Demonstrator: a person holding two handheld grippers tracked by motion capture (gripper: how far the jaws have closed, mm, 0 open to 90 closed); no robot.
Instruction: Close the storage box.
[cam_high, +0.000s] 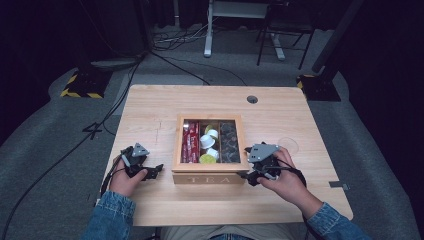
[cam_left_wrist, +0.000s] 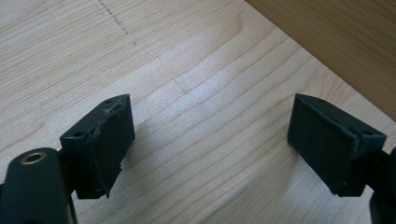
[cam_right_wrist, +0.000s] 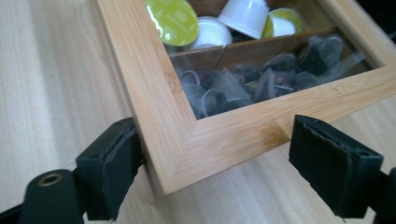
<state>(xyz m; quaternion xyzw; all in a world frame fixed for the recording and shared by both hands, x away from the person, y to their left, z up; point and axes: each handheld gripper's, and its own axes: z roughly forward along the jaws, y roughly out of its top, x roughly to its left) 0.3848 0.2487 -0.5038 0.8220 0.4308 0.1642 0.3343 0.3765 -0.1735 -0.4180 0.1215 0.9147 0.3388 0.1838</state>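
Note:
A wooden tea box (cam_high: 209, 179) with a glass-paned lid sits mid-table, lid down. Through the pane I see red packets (cam_high: 190, 142), white and green capsules (cam_high: 209, 142) and dark tea bags (cam_high: 230, 142). My right gripper (cam_high: 246, 162) is open at the box's near right corner. In the right gripper view that corner (cam_right_wrist: 187, 154) lies between the jaws of the right gripper (cam_right_wrist: 212, 158); one pad (cam_right_wrist: 116, 163) touches a side and the other stands clear. My left gripper (cam_high: 159, 170) rests left of the box, and in its own view the left gripper (cam_left_wrist: 210, 135) is open over bare table (cam_left_wrist: 187, 70).
The box's side wall (cam_left_wrist: 345, 42) runs across the upper right of the left gripper view. A round cable hole (cam_high: 252, 99) is at the table's far edge. A faint clear ring (cam_high: 289, 145) lies right of the box, and a small grey piece (cam_high: 339, 185) sits near the right edge.

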